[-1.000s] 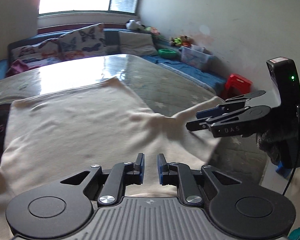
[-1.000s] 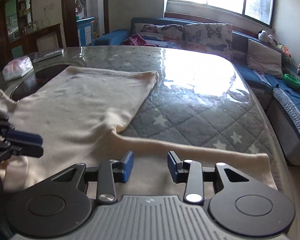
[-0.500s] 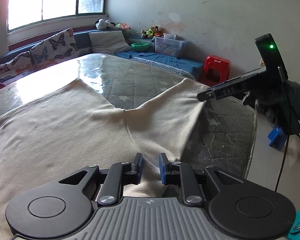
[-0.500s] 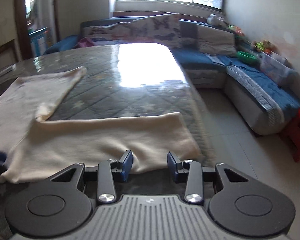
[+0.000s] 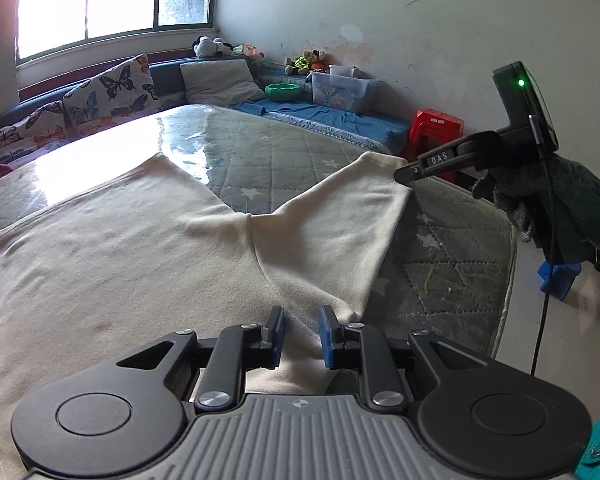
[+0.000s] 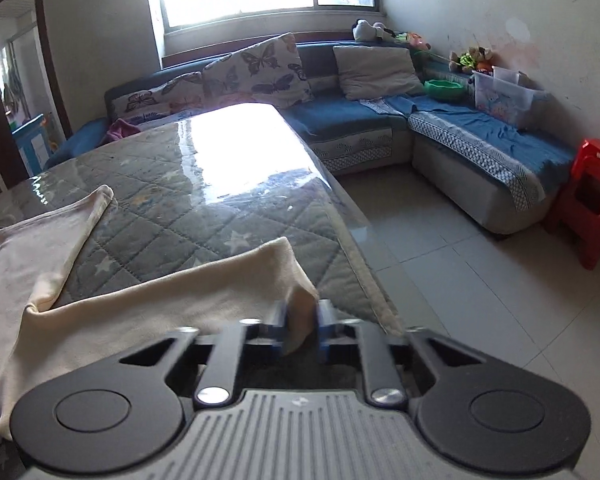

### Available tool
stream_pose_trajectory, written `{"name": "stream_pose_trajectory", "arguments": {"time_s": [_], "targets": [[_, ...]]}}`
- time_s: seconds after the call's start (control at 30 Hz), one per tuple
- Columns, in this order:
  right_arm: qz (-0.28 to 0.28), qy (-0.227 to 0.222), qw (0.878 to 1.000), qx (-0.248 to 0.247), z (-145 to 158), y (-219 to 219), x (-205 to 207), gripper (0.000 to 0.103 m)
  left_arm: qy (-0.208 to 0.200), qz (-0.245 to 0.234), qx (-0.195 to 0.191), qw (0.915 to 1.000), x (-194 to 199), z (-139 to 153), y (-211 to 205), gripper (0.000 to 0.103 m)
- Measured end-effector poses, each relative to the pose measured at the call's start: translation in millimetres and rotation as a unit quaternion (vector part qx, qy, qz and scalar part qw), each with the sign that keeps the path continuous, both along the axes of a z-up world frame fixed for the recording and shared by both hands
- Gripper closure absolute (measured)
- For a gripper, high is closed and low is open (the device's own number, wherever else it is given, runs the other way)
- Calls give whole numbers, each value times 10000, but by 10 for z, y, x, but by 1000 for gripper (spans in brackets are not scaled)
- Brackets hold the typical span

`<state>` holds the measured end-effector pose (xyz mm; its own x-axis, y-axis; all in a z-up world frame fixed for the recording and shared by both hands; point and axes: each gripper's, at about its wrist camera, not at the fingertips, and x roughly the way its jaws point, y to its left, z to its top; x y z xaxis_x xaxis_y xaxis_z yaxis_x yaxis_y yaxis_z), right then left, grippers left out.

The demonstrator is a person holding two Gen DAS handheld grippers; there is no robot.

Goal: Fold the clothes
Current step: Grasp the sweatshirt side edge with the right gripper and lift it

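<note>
right jaws pinch the cream garment (image 6: pixel 148 304) corner; left jaws narrowly apart, empty.

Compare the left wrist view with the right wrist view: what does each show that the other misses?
Only the left wrist view shows the right gripper from the side, pinching the far corner of the sleeve, plus the gloved hand holding it and the left gripper open over the cream garment. Only the right wrist view shows the sleeve corner bunched between its own blurred fingers, the doorway and the tiled floor. Both show the quilted table, the blue sofa and the red stool.
</note>
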<state>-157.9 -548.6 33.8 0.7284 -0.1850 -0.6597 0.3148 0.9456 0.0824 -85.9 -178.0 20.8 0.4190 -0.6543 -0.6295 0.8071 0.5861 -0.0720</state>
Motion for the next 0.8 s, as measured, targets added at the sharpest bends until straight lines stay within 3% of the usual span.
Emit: {"name": "stream_pose_trajectory", "arguments": {"time_s": [0.2,0.33,0.57,0.8], "targets": [[-85,-234,9994,-257,87,0,37,96,-29,12,18,10000,-2,-7,-4,75],[-121,-82,9998,-162,-71,-18,41,96,-28,12,28,10000,9,1,-9,73],[-114,-322,9994,48,46,-49,4,96,8,77,-47,10000,40,29,24,70],[374,-774,9963,-44,537,177,-8,96,12,218,-233,9995,60,86,141,65]]}}
